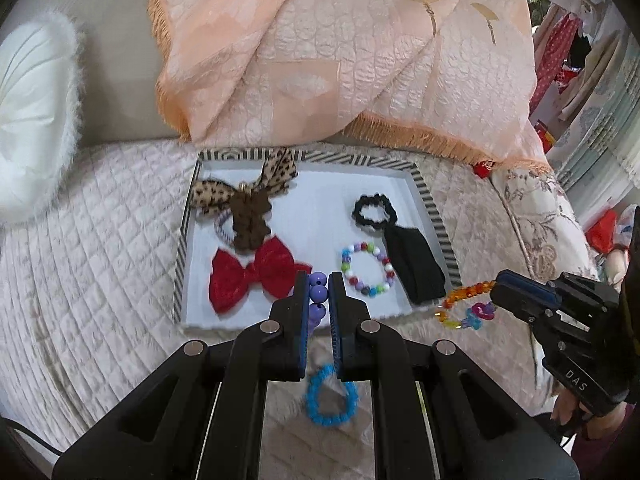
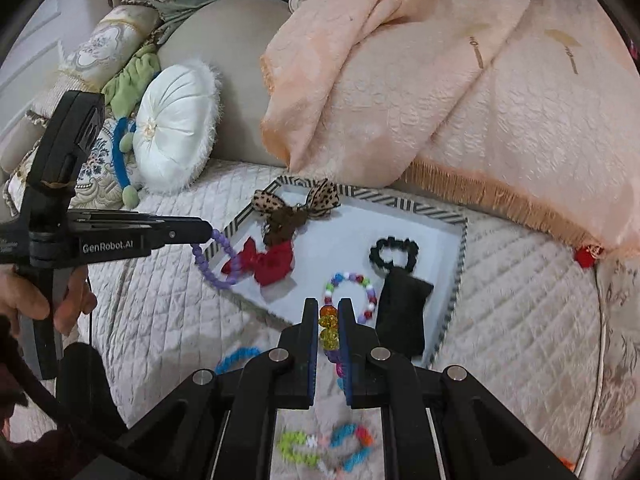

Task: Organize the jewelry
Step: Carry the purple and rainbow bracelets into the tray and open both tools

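A striped-rim white tray [image 1: 434, 216] [image 2: 460, 264] lies on the quilted sofa seat. It holds a leopard bow [image 1: 244, 192], a red bow [image 1: 256, 274] [image 2: 272, 260], a multicolour bead bracelet [image 1: 366, 270] [image 2: 352, 292], and a black scrunchie [image 1: 374, 208] with a black band [image 1: 416, 264]. My left gripper [image 1: 319, 280] [image 2: 210, 232] is shut on a purple bead bracelet [image 1: 318, 292] [image 2: 216, 260] over the tray's near left edge. My right gripper [image 2: 329, 308] [image 1: 494, 290] is shut on an orange and multicolour bead bracelet [image 2: 329, 328] [image 1: 464, 304] beside the tray's near right corner.
A blue bead bracelet [image 1: 332, 396] [image 2: 236, 358] and a green, blue and red bracelet [image 2: 328, 444] lie on the quilt in front of the tray. A peach fringed blanket [image 1: 340, 60] hangs behind the tray. A white round cushion [image 1: 36, 116] [image 2: 176, 124] sits at the left.
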